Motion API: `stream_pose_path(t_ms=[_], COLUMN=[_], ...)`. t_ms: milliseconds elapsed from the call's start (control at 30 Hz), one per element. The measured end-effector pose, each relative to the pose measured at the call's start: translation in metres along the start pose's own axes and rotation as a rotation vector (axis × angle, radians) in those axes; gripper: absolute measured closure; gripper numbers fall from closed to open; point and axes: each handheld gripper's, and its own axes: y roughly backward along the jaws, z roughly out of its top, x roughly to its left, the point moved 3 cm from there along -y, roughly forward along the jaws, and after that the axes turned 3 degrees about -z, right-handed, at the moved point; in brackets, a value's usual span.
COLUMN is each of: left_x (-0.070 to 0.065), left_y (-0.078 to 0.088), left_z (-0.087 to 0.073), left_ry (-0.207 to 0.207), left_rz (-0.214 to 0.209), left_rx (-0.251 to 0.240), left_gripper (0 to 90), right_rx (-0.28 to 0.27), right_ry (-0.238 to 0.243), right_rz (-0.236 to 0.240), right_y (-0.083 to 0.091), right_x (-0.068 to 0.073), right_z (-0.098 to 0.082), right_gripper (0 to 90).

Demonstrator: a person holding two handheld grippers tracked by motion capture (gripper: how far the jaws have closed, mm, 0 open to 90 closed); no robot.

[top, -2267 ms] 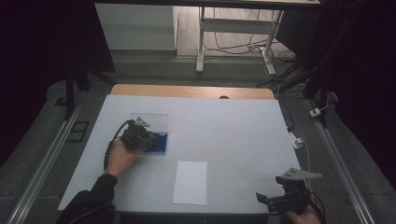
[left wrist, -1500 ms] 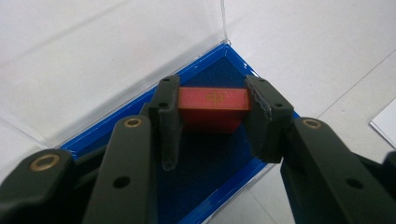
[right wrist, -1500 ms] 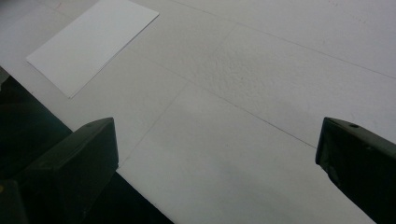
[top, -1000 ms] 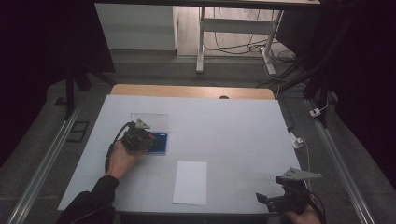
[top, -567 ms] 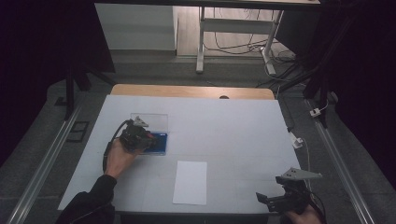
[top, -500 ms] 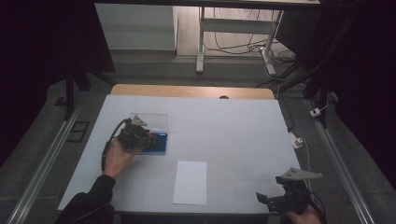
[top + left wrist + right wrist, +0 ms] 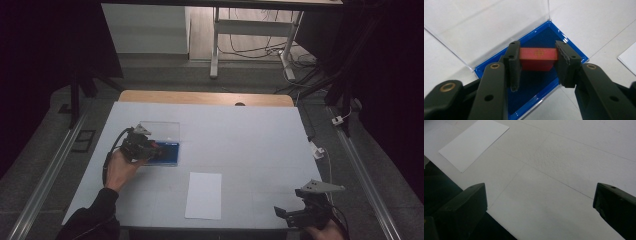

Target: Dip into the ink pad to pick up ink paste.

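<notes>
A red block (image 7: 538, 58) with a small gold mark on top sits between the jaws of my left gripper (image 7: 537, 66), which is shut on it from both sides. It is held just over the dark blue tray of an open case (image 7: 574, 53) whose clear lid (image 7: 486, 27) stands raised behind. In the high view that left gripper (image 7: 155, 149) is at the table's left over the blue case (image 7: 170, 152). My right gripper (image 7: 290, 212) hovers at the near right edge of the table, and its jaws stand wide apart with nothing between them in the right gripper view.
A white sheet of paper (image 7: 204, 195) lies near the front middle of the white table (image 7: 240, 135), also seen as the sheet of paper (image 7: 474, 142) in the right gripper view. The table's front edge (image 7: 474, 197) runs just under my right gripper.
My left gripper has shifted slightly at the blue case, still shut on the red block. The right hand has stayed where it was.
</notes>
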Motion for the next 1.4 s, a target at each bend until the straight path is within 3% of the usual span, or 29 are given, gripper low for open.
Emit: stream_pose_path(t_ms=[367, 767, 1100, 1200, 1400], left_x=[0.001, -0.001, -0.009, -0.01, -0.004], left_y=[-0.008, -0.008, -0.011, -0.012, -0.013], left_z=[-0.005, -0.013, -0.011, -0.008, -0.007], left_ry=[-0.005, -0.018, -0.055, -0.041, 0.02], left_rz=[-0.005, 0.005, 0.068, 0.072, 0.033], left_rx=[0.025, -0.014, 0.001, 0.01, 0.011], left_gripper=[58.5, 58.9, 59.0, 59.0, 59.0], right_rx=[0.0, 0.003, 0.011, 0.012, 0.013], right_ry=[0.001, 0.0, 0.003, 0.003, 0.001], right_rz=[0.001, 0.002, -0.002, -0.002, -0.001], right_y=[0.0, 0.0, -0.001, -0.001, -0.001], right_x=[0.0, 0.0, 0.001, 0.001, 0.0], right_z=[0.0, 0.0, 0.0, 0.0, 0.0], right_gripper=[0.0, 0.0, 0.0, 0.0, 0.0])
